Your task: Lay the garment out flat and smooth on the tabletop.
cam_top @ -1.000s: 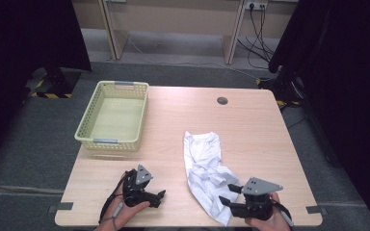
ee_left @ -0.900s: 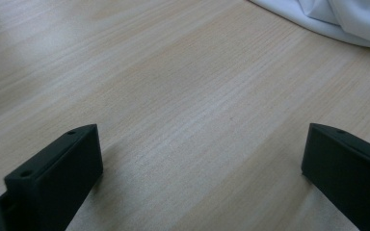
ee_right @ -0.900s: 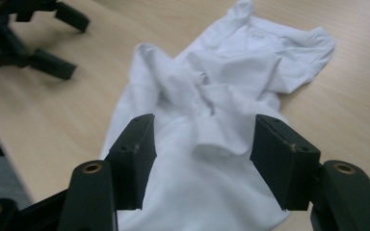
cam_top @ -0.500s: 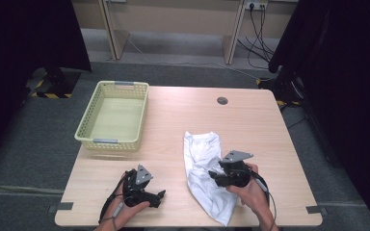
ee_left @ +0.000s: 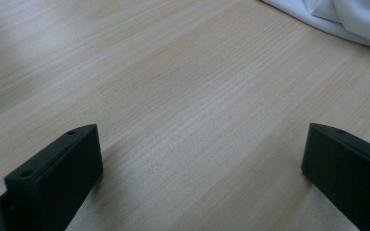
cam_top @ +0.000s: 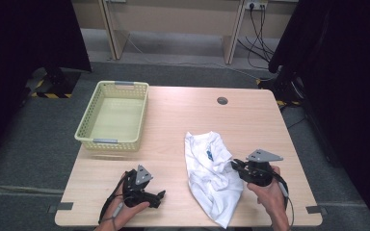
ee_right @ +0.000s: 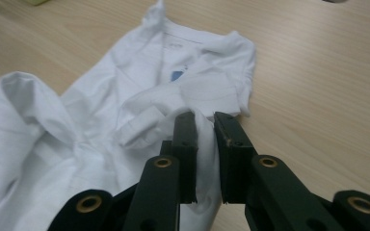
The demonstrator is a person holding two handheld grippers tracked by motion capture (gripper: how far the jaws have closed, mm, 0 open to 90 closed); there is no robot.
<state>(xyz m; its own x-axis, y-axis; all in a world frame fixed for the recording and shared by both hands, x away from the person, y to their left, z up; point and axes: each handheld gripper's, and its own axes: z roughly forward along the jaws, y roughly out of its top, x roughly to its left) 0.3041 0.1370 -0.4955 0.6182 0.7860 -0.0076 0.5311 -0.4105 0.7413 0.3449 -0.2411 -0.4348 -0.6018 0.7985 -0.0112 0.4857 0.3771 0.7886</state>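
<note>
A crumpled white shirt [cam_top: 211,179] with a small blue label lies on the wooden table [cam_top: 183,120], right of centre and reaching the near edge. My right gripper [cam_top: 237,166] is at the shirt's right side. In the right gripper view its jaws [ee_right: 204,119] are shut on a fold of the shirt [ee_right: 101,110]. My left gripper [cam_top: 161,195] rests on the table near the front edge, left of the shirt, and points right. Its jaws [ee_left: 202,144] are wide open over bare wood, with the shirt's edge [ee_left: 347,19] farther off.
A pale yellow plastic basket [cam_top: 113,142] with nothing in it stands at the table's back left. A round cable hole [cam_top: 222,100] is in the tabletop at the back. Dark curtains hang at both sides, and grey floor surrounds the table.
My right gripper has moved from the table's near edge forward onto the shirt's right side. The left gripper has stayed where it was.
</note>
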